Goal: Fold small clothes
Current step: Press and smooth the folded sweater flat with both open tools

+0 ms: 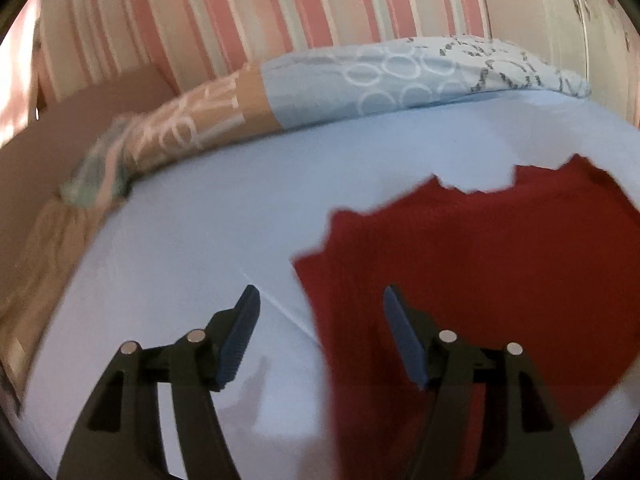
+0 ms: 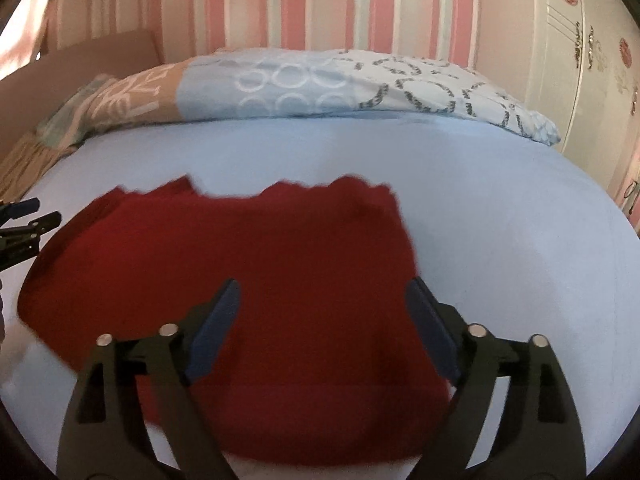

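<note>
Pale blue bed sheet seen from the left wrist, red garment spread flat at right, left hand-held gripper parted, nothing gripped, from the right wrist, red garment centred below patterned pillow, right hand-held gripper spread wide, empty

the red garment is smeared by motion in both views, so its far edge reads only as a ragged outline; in the left wrist view it runs off at three o'clock. the left gripper is cut off at nine o'clock in the right wrist view. the pillow's print is too blurred to read. the wardrobe is clipped at two o'clock.
</note>
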